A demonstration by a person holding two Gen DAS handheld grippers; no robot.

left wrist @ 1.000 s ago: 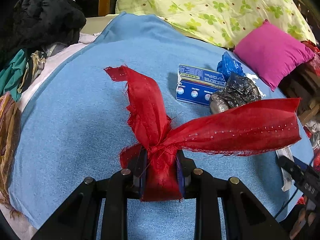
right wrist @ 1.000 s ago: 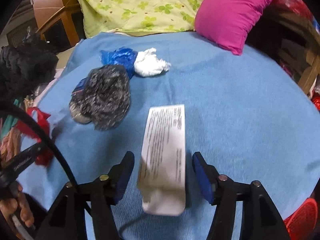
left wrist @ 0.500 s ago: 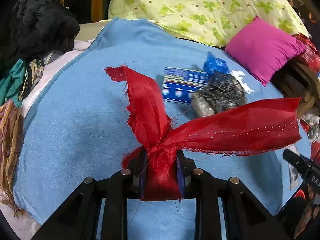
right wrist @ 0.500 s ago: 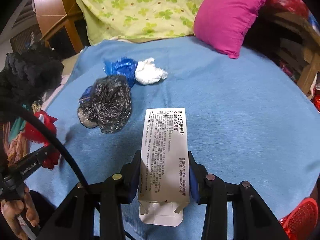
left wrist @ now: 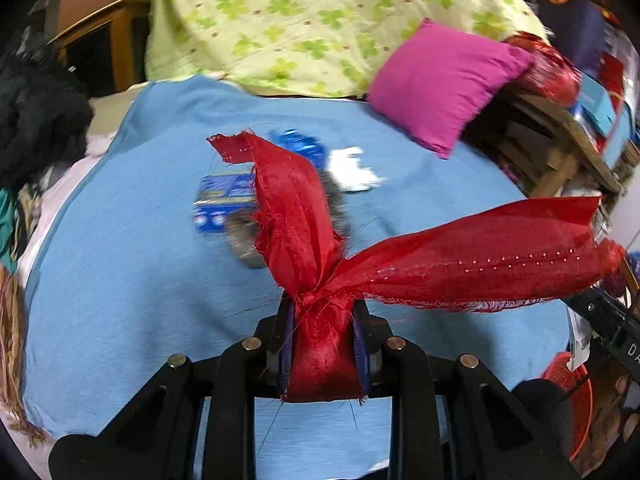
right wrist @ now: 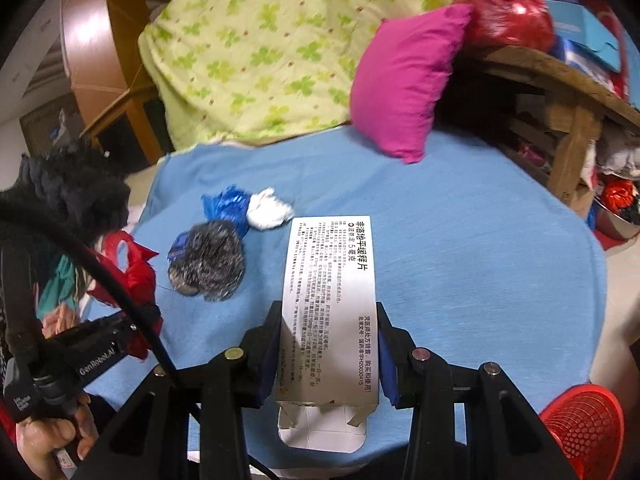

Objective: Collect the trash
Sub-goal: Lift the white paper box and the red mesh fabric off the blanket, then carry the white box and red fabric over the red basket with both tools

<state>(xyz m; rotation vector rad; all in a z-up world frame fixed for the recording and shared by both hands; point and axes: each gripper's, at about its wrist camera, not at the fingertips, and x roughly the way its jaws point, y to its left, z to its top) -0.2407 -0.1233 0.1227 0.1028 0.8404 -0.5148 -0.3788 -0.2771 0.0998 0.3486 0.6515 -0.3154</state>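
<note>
My left gripper is shut on a red cloth scrap, its two ends fanning up and to the right above the blue blanket. My right gripper is shut on a white printed medicine box, held lifted over the blanket. On the blanket lie a crumpled black-grey bag, a blue wrapper, a white tissue wad and a blue box. The left gripper with its red cloth shows at the left of the right wrist view.
A red mesh basket stands at the lower right, also in the left wrist view. A magenta pillow and green floral quilt lie at the back. A wooden table stands right; dark clothes pile left.
My right gripper closed on the white box and lifted it off the blanket. Both grippers rose and swung right. The red cloth stays gripped in the left.
</note>
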